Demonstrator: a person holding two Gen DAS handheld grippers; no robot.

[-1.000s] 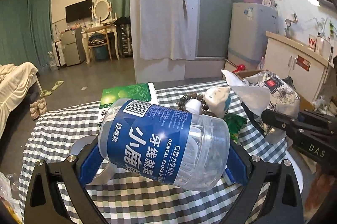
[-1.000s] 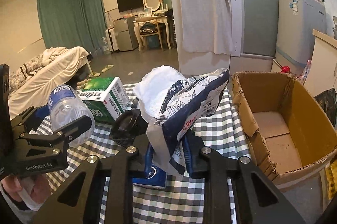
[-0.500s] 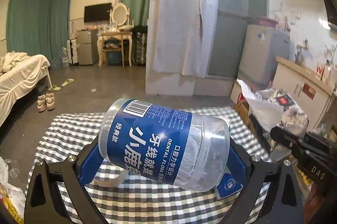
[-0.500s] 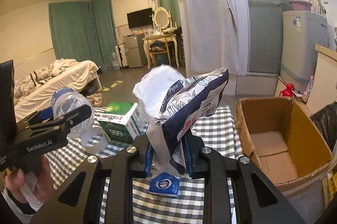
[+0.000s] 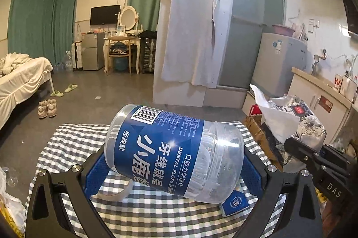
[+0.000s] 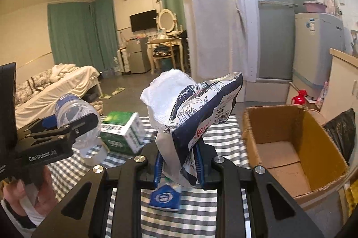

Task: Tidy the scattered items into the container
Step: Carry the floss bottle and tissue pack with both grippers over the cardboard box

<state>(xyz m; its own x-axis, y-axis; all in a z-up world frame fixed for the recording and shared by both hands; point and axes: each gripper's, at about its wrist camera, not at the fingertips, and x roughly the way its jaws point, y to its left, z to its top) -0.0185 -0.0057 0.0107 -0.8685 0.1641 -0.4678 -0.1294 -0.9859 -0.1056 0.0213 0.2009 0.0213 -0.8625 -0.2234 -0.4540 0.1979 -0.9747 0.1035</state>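
Your left gripper (image 5: 174,170) was clamped on the dental floss jar (image 5: 176,154), held on its side above the checkered tabletop (image 5: 73,141). Your right gripper (image 6: 179,164) was clamped on the tissue pack (image 6: 197,112), just left of the open cardboard box (image 6: 317,144).

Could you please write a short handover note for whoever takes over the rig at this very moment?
Left claw: shut on the dental floss jar, held on its side above the checked table.
Right claw: shut on the tissue pack, held up beside the cardboard box.
Box: at the table's right edge, open; the part of its floor in view is bare.
On the table: green box, small blue packet, roll of tape.
Done: two items are picked up, none boxed.
Left: drop both held items into the box, then gather the rest.
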